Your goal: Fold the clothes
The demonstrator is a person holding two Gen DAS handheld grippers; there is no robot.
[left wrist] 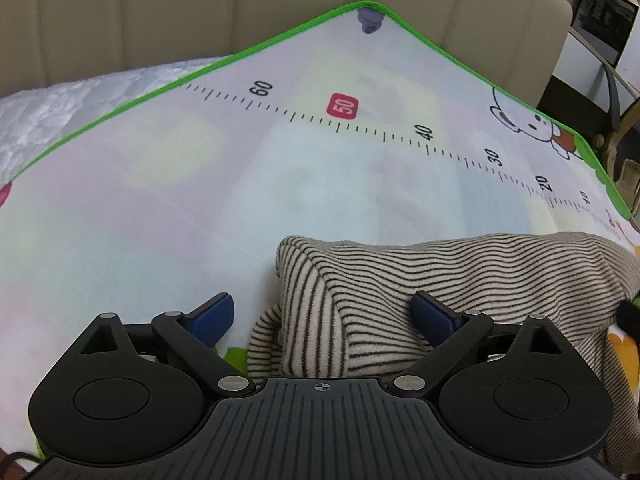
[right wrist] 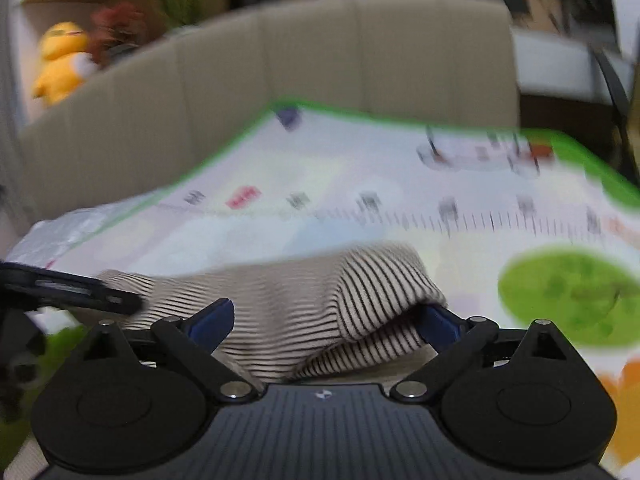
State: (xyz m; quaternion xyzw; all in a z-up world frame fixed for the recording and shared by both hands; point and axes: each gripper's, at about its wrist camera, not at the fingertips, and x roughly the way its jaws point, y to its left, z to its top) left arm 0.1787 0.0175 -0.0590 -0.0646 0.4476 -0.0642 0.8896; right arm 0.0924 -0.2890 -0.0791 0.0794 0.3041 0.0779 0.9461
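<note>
Lying crosswise, folded striped garment (left wrist: 460, 272), both tongs spread wide

Lighting: soft, even indoor light, mildly dim; no glare, faint shadows only. Left wrist view: sharp, play mat (left wrist: 280, 168) print legible. Right wrist view: heavy motion blur across mat and headboard (right wrist: 304, 64). Both: fisheye bending, dark corners.

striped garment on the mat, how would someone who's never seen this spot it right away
Find the green-edged play mat with a printed ruler, before the beige headboard. At its near edge lies the striped garment, the only bunched fabric, cream with thin dark stripes.
</note>
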